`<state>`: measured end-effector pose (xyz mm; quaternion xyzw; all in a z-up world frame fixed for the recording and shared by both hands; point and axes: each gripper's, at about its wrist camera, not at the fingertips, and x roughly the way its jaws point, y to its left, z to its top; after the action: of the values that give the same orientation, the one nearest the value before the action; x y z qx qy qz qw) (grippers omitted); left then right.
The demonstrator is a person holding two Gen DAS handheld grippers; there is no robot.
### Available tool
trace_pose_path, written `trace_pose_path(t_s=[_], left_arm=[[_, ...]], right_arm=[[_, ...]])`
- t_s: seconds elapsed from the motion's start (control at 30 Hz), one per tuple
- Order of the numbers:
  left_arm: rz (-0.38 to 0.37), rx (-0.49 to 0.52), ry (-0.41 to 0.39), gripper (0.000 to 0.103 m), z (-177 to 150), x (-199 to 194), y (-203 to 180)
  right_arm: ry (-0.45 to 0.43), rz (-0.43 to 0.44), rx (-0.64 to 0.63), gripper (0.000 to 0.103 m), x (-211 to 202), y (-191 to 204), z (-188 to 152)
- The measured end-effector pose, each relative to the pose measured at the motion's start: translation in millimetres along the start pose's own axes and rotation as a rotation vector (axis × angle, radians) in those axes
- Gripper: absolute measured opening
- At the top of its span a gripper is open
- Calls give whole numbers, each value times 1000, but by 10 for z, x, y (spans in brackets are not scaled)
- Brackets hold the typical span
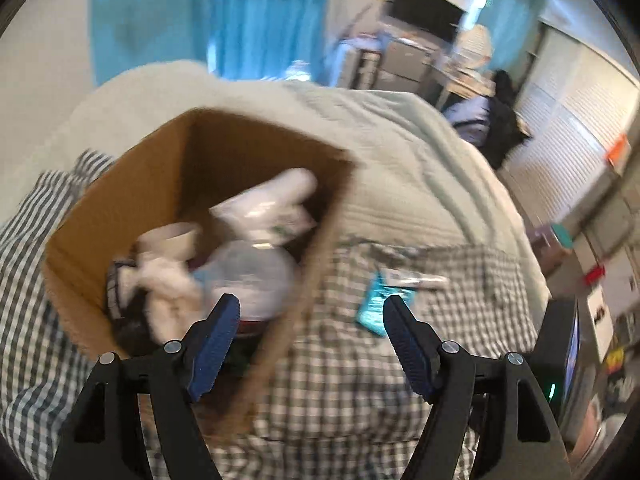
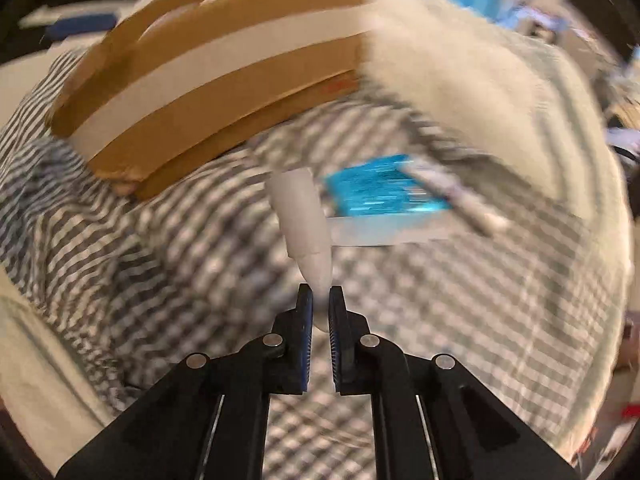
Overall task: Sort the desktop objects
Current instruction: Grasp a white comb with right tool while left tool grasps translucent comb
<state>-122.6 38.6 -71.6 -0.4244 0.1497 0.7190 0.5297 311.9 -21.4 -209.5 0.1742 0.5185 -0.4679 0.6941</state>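
Note:
A brown cardboard box stands on a checked cloth and holds several pale items, among them a white tube and a clear bag. My left gripper hangs open over the box's near right wall with nothing between its fingers. A teal packet and a pen lie on the cloth right of the box. In the right wrist view my right gripper is shut on the narrow end of a white tube, which points away toward the box. The teal packet lies just beyond.
The checked cloth covers a bed with a pale green quilt behind it. Blue curtains hang at the back. Furniture and a dark screen stand at the right. The right wrist view is heavily blurred.

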Motion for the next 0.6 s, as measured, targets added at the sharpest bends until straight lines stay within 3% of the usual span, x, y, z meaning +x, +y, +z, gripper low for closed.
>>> trace_pose_path(t_s=[0.17,0.3,0.5,0.6], left_arm=[[-72,116,-18,77,-103,145,-639],[-73,194,35,77,-280,566,-1021],[-32,340,81,77,-540,1241,-1304],[-49,372,123,75,-607,1530,-1375]], right_arm=[[-35,-64,198,7,-214,-650,-170],[-48,-70,282,7,-276,-931,-226],[-45,-51,353,7,-228,-1215,-413],[-44,-31,372,8,-171,-1291,-449]])
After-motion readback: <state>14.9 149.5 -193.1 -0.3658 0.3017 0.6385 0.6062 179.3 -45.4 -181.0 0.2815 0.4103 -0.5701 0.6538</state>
